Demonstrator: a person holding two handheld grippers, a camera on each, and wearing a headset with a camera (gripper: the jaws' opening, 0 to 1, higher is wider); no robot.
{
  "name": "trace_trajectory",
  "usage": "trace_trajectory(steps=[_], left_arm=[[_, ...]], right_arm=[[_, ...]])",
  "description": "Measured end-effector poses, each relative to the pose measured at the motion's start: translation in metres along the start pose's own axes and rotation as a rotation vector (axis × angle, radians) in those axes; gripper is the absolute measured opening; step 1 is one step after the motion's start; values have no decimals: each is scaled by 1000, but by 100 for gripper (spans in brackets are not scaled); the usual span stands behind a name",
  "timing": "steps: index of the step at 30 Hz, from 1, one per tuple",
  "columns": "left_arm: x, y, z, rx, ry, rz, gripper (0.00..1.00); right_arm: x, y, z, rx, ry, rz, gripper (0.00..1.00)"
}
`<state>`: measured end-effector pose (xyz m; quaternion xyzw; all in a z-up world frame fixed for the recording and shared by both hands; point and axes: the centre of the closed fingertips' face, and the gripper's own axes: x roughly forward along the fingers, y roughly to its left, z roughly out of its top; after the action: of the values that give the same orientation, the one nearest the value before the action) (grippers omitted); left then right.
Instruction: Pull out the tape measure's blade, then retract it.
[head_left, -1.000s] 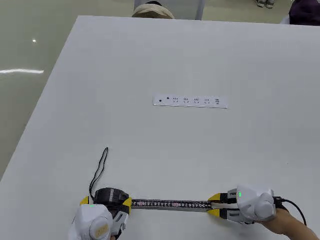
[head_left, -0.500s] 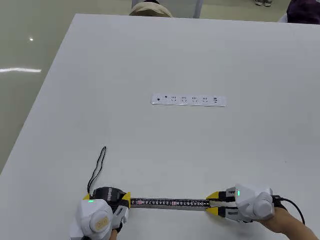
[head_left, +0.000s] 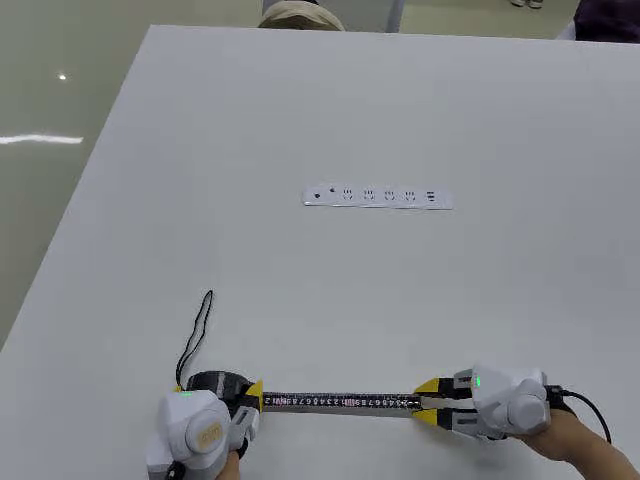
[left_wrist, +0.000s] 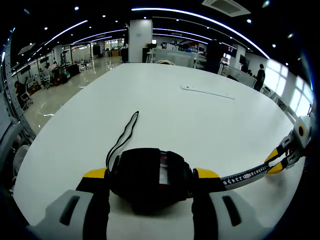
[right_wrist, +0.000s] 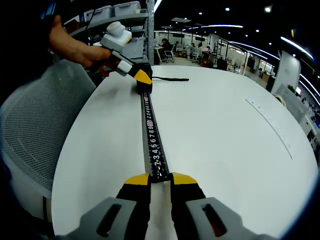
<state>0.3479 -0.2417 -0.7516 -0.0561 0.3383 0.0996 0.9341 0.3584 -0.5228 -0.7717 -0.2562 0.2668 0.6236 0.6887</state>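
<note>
Pull-out looks done or close. The blade (right_wrist: 151, 137) lies flat on the counter (head_left: 400, 100) near its front edge, running from the case (head_left: 218, 384) to the right gripper (right_wrist: 160, 178). Retract is not yet done. The left gripper (left_wrist: 150, 174) clamps the case by its sides, and the case sits on the counter at front left. The right gripper is nearly closed and pinches the blade's end.

Count:
- one tape measure, one blade
- one black strap (head_left: 197, 335) looped out behind the case
- one power strip (head_left: 378, 198) mid-counter, well apart
- two grippers
</note>
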Motion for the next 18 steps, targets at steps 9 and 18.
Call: trace_trajectory(steps=[9, 18], left_arm=[[1, 0, -1, 4, 2, -4, 64], [0, 0, 0, 4, 3, -5, 63]], right_arm=[[4, 2, 4, -12, -2, 10, 13], [9, 2, 7, -13, -7, 15, 13]])
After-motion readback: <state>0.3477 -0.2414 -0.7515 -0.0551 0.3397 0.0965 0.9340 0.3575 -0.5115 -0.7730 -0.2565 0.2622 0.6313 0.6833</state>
